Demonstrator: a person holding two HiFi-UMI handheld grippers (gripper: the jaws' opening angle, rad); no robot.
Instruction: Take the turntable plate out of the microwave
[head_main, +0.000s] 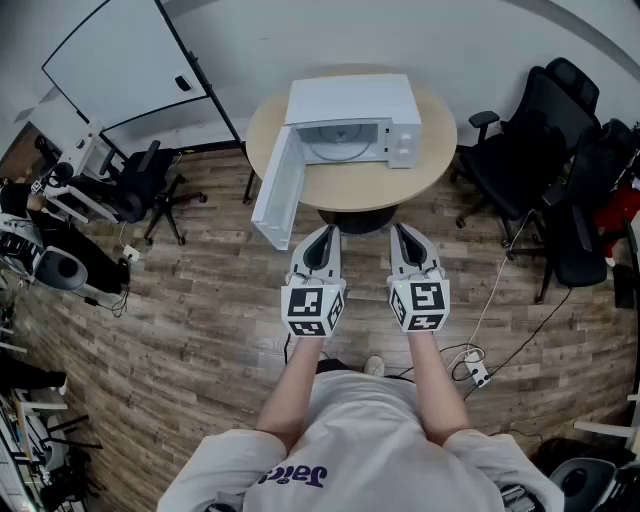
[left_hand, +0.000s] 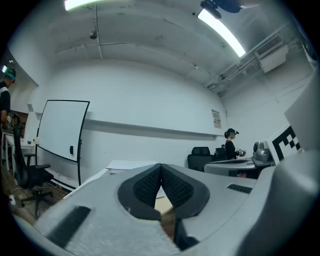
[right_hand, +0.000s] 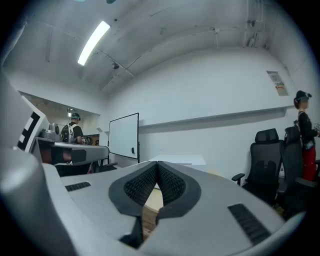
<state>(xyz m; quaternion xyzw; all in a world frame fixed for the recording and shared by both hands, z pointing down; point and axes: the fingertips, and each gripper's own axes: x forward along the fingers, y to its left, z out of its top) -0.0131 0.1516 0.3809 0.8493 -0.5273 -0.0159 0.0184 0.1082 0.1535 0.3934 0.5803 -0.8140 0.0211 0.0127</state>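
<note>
Round tan table (head_main: 400, 186) on a wood-plank floor (head_main: 200, 310), white walls behind; a whiteboard (head_main: 120, 60) stood at left and black office chairs (head_main: 525, 160) at right. A boxy white microwave (head_main: 350, 100) sat on the table, its door (head_main: 276, 195) swung fully open to the left. The turntable plate (head_main: 337, 151), a pale round disc, lay inside the cavity. The left gripper (head_main: 320, 232) and right gripper (head_main: 404, 232) were held level, side by side, short of the table, each with its ribbed black pads pressed together on nothing.
</note>
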